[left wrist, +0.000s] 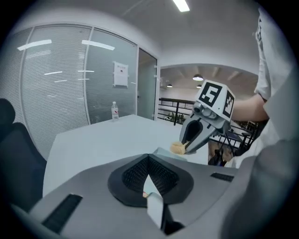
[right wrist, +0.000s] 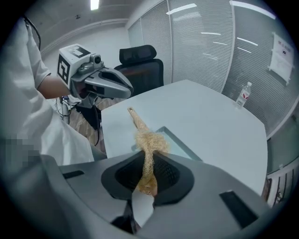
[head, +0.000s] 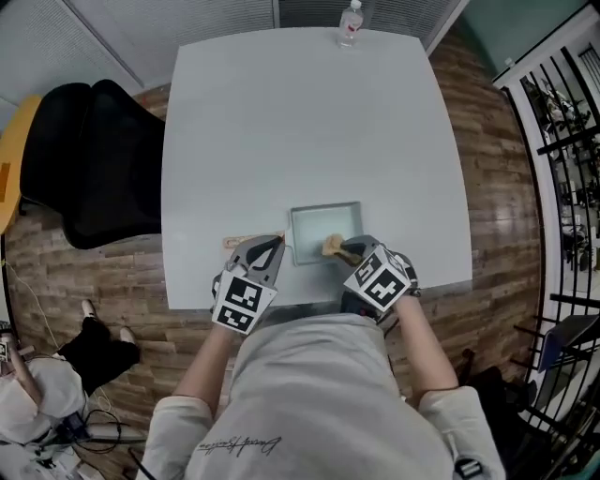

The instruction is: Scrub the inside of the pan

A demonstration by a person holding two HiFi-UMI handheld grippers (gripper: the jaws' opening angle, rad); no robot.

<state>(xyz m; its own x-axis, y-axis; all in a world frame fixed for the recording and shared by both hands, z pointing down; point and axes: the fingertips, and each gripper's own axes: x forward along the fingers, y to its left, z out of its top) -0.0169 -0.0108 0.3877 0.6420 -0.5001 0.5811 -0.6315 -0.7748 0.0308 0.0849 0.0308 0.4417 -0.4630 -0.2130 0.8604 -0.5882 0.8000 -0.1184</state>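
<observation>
Though vague from head view, R tongs (right wrist: 147, 161) pinching scrubber (right wrist: 150, 142); L tongs (left wrist: 148, 163) pressed together.

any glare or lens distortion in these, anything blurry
Head view: even light, sharp, table edges bowed. Left gripper view: fisheye with black corners, ceiling light blown out, streaks on the glass wall. Right gripper view: same fisheye, scrubber sharp.

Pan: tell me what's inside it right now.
The pan shows a bare pale floor. The fibre scrubber, shut in the right gripper, overlaps its near right corner; what lies beneath there is covered.
</observation>
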